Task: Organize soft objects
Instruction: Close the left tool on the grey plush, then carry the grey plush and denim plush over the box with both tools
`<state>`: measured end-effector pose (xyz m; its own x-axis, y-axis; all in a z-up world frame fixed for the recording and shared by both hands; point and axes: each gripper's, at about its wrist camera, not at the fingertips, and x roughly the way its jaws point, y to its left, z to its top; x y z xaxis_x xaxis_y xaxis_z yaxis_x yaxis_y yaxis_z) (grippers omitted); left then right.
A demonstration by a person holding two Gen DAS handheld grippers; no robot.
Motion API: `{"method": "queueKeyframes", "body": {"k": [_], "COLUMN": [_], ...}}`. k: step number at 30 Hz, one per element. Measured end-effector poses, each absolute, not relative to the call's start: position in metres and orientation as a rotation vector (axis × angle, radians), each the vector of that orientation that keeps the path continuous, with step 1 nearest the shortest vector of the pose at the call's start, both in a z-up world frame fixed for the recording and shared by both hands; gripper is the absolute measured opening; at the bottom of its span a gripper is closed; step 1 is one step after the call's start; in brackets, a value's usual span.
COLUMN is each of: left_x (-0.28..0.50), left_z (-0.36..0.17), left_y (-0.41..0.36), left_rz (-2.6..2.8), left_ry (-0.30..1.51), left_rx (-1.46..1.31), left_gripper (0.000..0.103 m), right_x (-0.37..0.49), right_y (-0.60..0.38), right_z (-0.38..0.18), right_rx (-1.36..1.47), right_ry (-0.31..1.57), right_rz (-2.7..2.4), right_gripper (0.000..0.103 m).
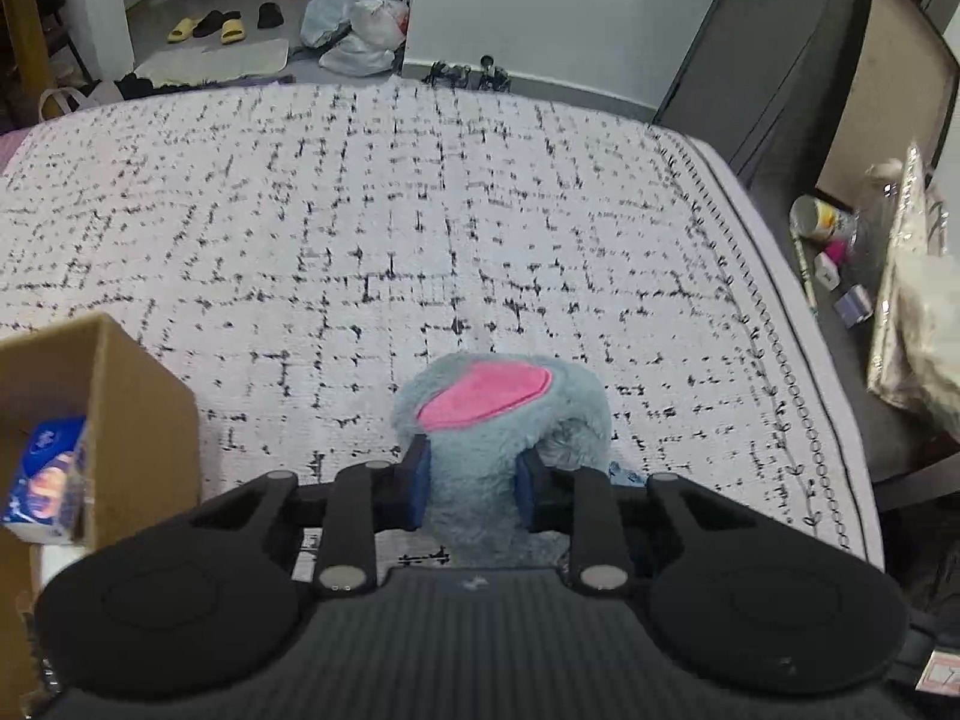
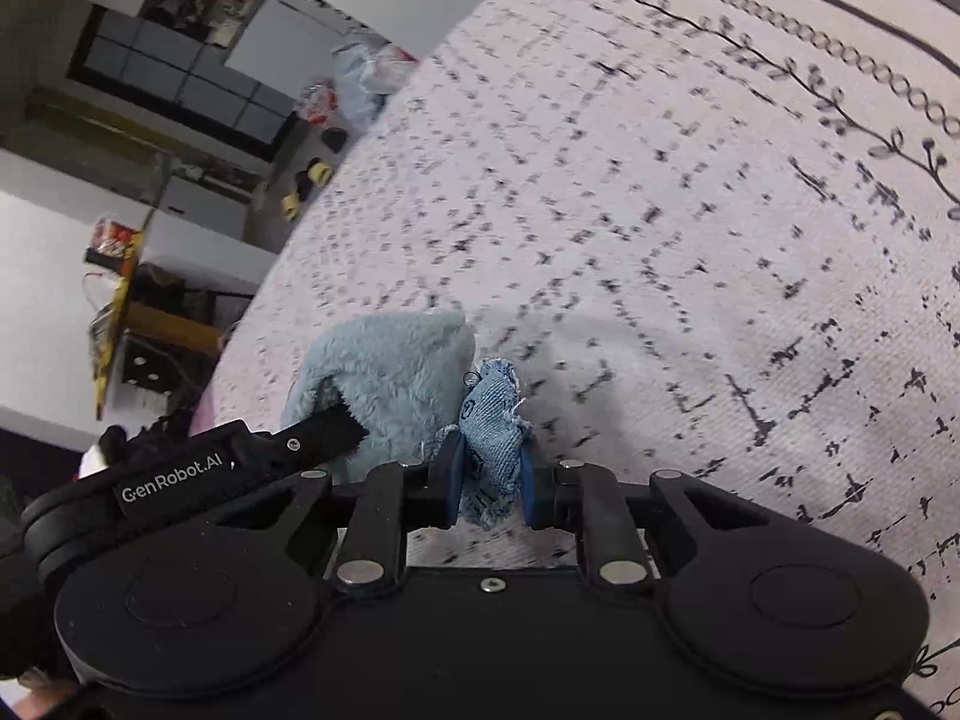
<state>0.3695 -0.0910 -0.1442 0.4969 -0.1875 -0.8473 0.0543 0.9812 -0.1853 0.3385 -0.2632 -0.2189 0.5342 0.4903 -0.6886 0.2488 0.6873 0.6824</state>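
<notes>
My left gripper (image 1: 471, 489) is shut on the blue plush toy (image 1: 480, 480), gripping a fluffy ear with a pink inner patch (image 1: 486, 393), over the white patterned bed cover (image 1: 420, 210). My right gripper (image 2: 491, 483) is shut on a blue denim piece (image 2: 495, 420) attached to the same plush toy (image 2: 390, 372). The left gripper's finger (image 2: 318, 432) shows in the right wrist view, pressed into the plush. Most of the toy's body is hidden under the grippers.
An open cardboard box (image 1: 138, 420) with a blue tissue pack (image 1: 48, 480) stands at the left. A dark side table (image 1: 852, 276) with small items is right of the bed. Bags (image 1: 360, 18) and slippers (image 1: 204, 27) lie on the floor beyond.
</notes>
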Motion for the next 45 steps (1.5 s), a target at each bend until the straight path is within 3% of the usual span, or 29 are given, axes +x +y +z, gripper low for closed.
{"method": "queueKeyframes", "body": {"k": [23, 45], "left_x": [0.327, 0.291], "left_z": [-0.064, -0.076], "left_y": [0.025, 0.15], "left_rz": [-0.052, 0.084], "left_ry": [0.889, 0.882], "left_rx": [-0.304, -0.48], "left_gripper": [0.027, 0.027], "right_x": [0.335, 0.341], "right_y": [-0.183, -0.071], "right_z": [-0.121, -0.103], "right_rx": [0.665, 0.474], "right_ry": [0.92, 0.979], "right_rz": [0.337, 0.409], "right_gripper": [0.019, 0.019]}}
